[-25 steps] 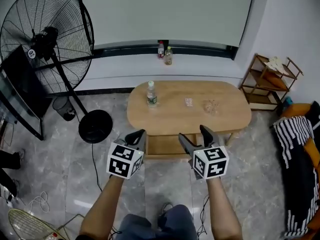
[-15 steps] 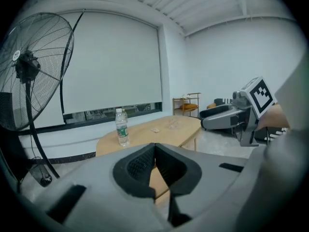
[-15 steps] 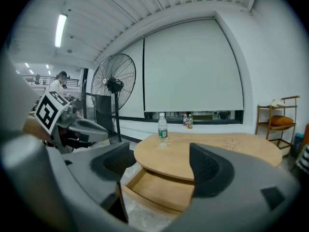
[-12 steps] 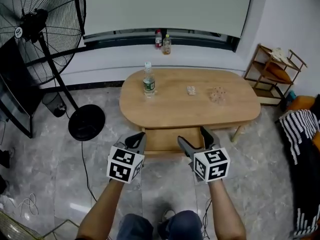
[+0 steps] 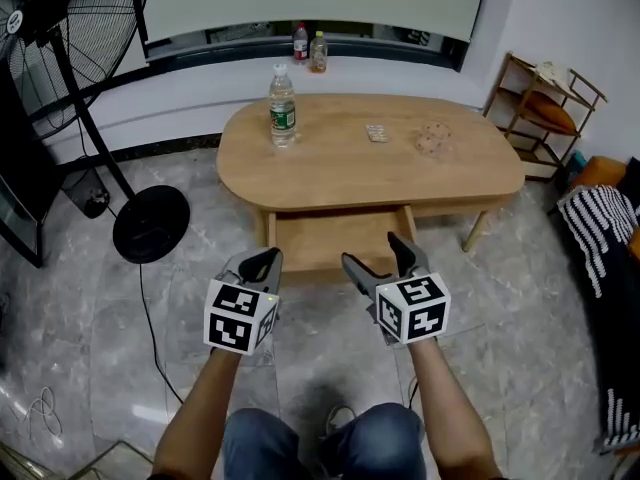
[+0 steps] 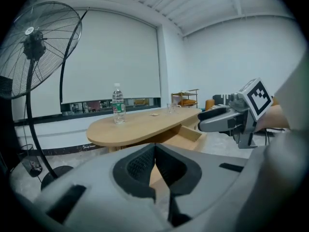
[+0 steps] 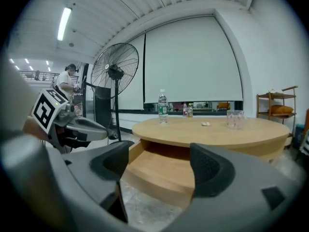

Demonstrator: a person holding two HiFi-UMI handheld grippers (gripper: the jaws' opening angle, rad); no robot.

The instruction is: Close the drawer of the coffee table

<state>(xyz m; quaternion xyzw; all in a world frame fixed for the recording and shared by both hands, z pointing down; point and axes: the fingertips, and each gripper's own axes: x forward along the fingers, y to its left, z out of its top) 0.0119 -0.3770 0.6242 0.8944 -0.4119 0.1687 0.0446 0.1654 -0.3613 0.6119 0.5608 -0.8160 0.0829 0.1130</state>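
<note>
Below the near edge of the oval coffee table [image 5: 345, 173], the drawer [image 5: 332, 242] stands pulled out toward the person with its front panel facing both grippers. The closing is not yet done, and I judge this to be the approach step. The left gripper [image 5: 266, 259] hangs near the left part of the drawer's front, its jaws pressed together with nothing between them. The right gripper [image 5: 372, 252] hangs beside it, before the right part of the panel. Its jaws stand wide, having just been opening, and they hold nothing; only the drawer shows beyond the gap. Neither gripper appears to touch the wood, since the right gripper view shows floor between its jaws and the panel. The next move, as I read it, calls for bringing one or both grippers flat against the front panel. They should then push level and straight toward the table, evenly enough that the drawer does not skew as it slides in. As for writing, the water bottle [image 5: 282, 108] on the tabletop wears a green label whose print is too small to read. The bottles [image 5: 300, 43] on the window ledge are likewise illegible. Each marker cube [image 5: 238, 315] carries only black-and-white square patterns and no words.
</note>
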